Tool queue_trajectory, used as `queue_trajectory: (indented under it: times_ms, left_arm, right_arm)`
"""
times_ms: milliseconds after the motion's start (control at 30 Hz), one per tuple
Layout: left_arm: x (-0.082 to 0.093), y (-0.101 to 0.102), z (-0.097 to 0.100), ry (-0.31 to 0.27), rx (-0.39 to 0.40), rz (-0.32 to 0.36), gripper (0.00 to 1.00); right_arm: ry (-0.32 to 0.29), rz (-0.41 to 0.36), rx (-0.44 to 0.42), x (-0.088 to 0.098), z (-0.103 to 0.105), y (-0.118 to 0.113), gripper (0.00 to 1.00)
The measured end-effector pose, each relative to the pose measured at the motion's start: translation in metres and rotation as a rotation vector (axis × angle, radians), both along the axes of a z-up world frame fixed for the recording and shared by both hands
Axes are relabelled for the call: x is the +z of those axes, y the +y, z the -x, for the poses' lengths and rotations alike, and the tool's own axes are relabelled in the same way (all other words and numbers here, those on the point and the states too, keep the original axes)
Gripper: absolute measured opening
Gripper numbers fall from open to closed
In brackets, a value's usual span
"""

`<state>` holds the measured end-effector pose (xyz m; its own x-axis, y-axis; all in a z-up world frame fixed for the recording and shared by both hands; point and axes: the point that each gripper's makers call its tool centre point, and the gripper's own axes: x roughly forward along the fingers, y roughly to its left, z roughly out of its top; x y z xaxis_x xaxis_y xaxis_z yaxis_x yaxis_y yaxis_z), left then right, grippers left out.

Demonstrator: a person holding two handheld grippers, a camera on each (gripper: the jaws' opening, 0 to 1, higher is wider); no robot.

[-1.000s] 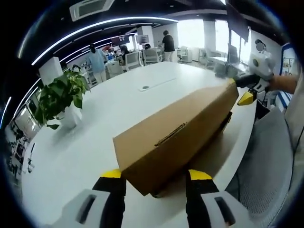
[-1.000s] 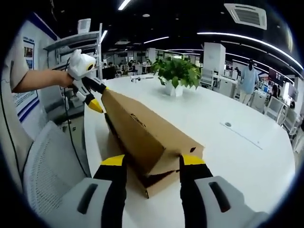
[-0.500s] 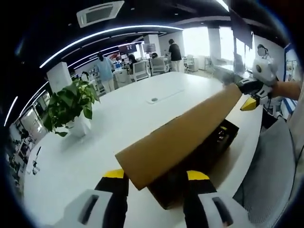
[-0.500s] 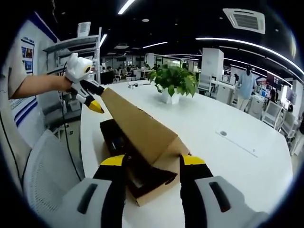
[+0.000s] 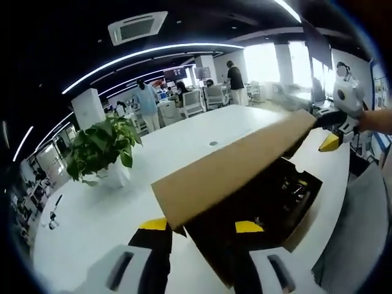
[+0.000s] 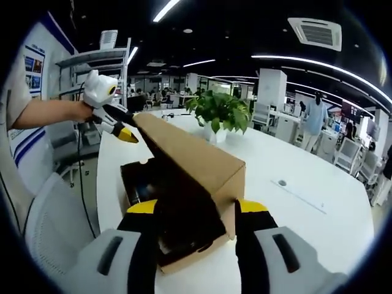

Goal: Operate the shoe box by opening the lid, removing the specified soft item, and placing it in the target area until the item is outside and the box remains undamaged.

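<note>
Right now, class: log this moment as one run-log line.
phase: lid opening | brown cardboard shoe-box lid: raised, tilted | dark box interior: exposed | left hand-held gripper, right hand-held gripper: at lid ends | item: not out

Cardboard shoe box open, lid raised (dark contents inside).

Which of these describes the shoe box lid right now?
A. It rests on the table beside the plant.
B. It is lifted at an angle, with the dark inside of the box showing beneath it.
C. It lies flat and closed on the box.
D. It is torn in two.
B: the cardboard lid is raised, tilted over the shoe box, whose dark interior shows below it.
</note>
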<state>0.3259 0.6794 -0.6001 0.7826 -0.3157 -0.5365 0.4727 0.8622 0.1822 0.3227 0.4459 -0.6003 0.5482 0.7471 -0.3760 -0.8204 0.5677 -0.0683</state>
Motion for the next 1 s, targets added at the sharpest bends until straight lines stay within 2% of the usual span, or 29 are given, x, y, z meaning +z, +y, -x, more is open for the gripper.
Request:
queue_trajectory:
  times_ms: [200, 733, 1000]
  left_arm:
    - [0.006, 0.005, -0.015, -0.034, 0.039, -0.003, 0.30]
    - [0.008, 0.015, -0.047, -0.067, 0.113, 0.013, 0.22]
    - [0.010, 0.022, -0.063, -0.080, 0.153, 0.007, 0.13]
  right_arm:
    - [-0.015, -0.004, -0.011, 0.005, -0.012, 0.000, 0.45]
    - [-0.027, -0.015, -0.029, 0.010, -0.037, -0.001, 0.44]
    - [-0.029, -0.017, -0.039, 0.011, -0.050, -0.001, 0.43]
